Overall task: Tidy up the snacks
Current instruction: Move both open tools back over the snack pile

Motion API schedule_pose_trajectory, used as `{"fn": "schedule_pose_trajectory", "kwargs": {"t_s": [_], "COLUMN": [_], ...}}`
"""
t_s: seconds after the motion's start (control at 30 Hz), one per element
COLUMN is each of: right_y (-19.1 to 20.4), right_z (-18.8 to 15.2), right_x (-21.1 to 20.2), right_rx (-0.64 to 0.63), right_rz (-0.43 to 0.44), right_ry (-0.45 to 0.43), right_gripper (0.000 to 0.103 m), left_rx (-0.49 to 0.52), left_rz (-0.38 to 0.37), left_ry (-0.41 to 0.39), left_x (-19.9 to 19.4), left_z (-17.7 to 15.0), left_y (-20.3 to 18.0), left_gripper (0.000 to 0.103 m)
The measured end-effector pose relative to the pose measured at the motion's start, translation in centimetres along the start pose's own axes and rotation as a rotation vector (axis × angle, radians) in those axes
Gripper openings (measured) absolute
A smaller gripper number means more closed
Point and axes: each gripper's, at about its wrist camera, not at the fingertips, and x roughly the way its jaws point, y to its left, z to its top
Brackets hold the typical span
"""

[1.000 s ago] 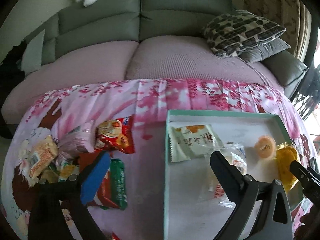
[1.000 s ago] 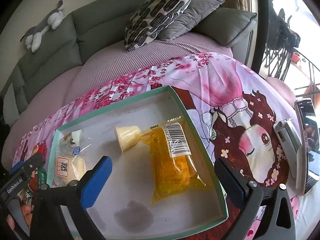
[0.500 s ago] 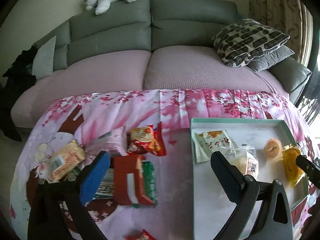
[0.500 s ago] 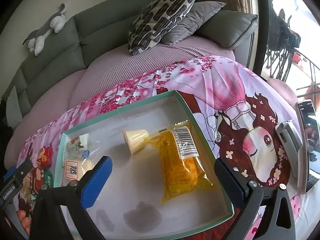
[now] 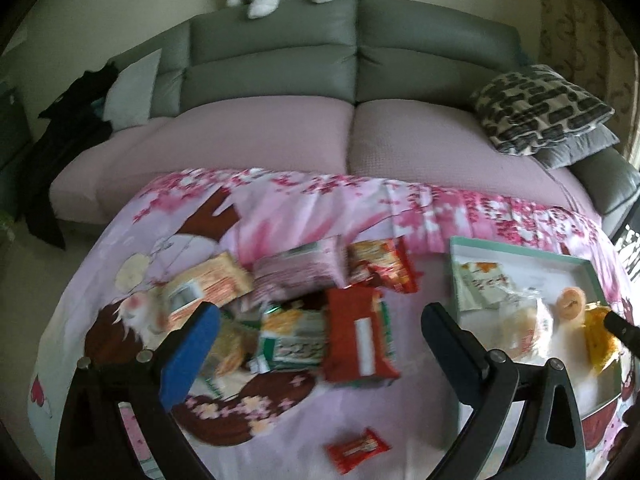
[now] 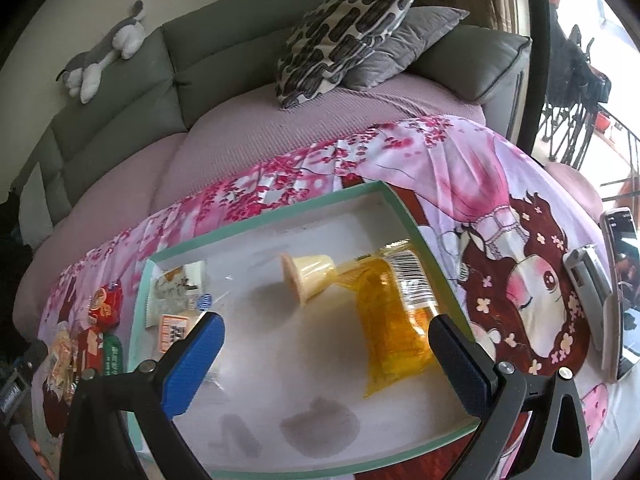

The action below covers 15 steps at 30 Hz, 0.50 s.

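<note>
Both grippers, left and right, gape wide, holding nothing. The left view shows snack packets heaped left of the tray; only the right view shows a phone right of the tray, whose yellow bag touches a jelly cup.

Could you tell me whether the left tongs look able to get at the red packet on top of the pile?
Probably yes: the left tongs are open, and the red packet lies uncovered atop the pile, between the fingers in view.
</note>
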Motion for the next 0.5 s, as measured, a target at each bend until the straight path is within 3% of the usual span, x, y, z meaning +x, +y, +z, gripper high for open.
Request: {"fn": "schedule_pose_trajectory", "kwargs": {"t_s": [0.5], "right_y": [8.3], "right_z": [-2.0], "right_x": [-0.4], "right_rx": [-0.169], "right_rz": [0.13], "right_ry": [0.024], "right_gripper": [0.103], "left_rx": [-0.099], "left_rz": [0.078], "left_ry": [0.063], "left_x": [-0.4], "left_z": [-3.1], "left_y": [6.9], "left_gripper": [0.1]}}
